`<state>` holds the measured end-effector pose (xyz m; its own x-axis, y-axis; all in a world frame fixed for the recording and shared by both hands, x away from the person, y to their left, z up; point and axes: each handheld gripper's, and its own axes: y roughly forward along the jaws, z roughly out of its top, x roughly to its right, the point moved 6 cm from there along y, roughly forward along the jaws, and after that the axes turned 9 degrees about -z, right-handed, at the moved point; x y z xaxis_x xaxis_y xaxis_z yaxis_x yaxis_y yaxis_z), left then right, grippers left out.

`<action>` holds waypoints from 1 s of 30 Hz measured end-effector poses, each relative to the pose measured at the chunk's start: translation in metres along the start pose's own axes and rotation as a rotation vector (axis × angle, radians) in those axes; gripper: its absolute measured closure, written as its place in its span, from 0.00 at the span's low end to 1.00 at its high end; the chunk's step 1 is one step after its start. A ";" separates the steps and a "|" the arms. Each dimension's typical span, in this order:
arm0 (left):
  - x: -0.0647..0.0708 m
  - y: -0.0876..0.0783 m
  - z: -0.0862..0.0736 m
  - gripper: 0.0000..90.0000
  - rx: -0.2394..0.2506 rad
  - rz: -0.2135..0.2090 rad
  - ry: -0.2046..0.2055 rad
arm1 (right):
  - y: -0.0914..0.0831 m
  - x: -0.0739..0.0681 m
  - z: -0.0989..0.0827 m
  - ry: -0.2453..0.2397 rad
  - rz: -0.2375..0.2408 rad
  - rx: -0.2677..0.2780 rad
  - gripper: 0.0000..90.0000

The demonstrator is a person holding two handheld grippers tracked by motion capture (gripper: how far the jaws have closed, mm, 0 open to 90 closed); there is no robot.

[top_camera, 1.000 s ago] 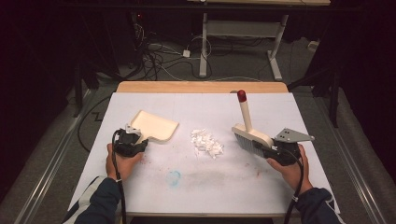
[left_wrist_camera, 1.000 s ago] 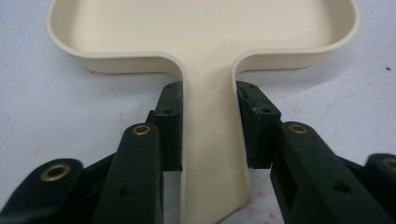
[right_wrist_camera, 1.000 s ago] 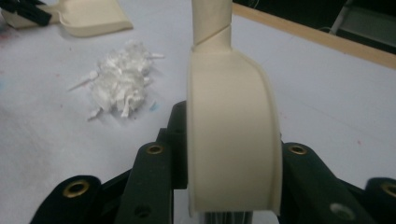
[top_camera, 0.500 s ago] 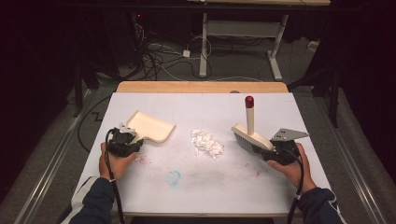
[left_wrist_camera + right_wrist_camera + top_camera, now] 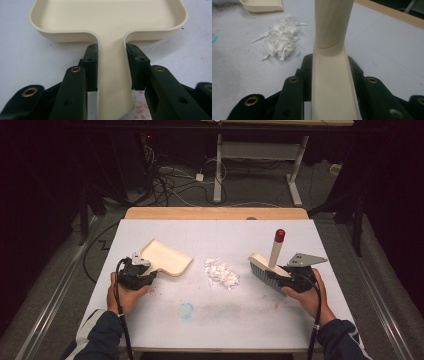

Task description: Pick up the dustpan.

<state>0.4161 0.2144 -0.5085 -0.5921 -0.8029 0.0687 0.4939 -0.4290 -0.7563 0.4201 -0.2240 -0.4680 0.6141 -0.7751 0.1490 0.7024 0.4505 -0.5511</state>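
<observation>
A cream dustpan (image 5: 167,257) lies flat on the white table at the left. My left gripper (image 5: 148,271) is shut on its flat handle (image 5: 111,75), with one pad on each side edge of it. A cream brush (image 5: 265,266) with a red-tipped handle (image 5: 279,235) stands at the right, bristles down, and my right gripper (image 5: 281,279) is shut on its back. The brush's back (image 5: 332,82) runs between the jaws, which have just been closing on it. A small heap of white paper scraps (image 5: 221,273) lies between dustpan and brush, apart from both.
The white table top (image 5: 215,320) has faint blue and red stains near the front. A wooden edge (image 5: 215,213) runs along the far side. Beyond it are cables and the legs of another table on the dark floor.
The brush handle's red tip has swung to the right and slightly nearer, so the brush stands at a different tilt. The dustpan and the left hand have hardly moved.
</observation>
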 end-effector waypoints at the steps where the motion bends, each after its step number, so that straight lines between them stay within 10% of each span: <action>1: 0.002 -0.002 0.000 0.71 -0.003 -0.004 0.014 | 0.000 0.000 0.000 0.002 -0.006 0.005 0.75; 19: 0.041 -0.034 -0.022 0.71 -0.133 -0.176 0.222 | 0.021 -0.007 0.023 0.070 -0.160 0.096 0.75; 30: 0.058 -0.034 -0.022 0.71 -0.165 -0.237 0.272 | 0.052 -0.026 0.039 0.088 -0.170 0.109 0.75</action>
<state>0.3505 0.1916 -0.4933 -0.8356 -0.5410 0.0955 0.2275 -0.4991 -0.8361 0.4550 -0.1631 -0.4689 0.4530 -0.8775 0.1577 0.8310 0.3515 -0.4312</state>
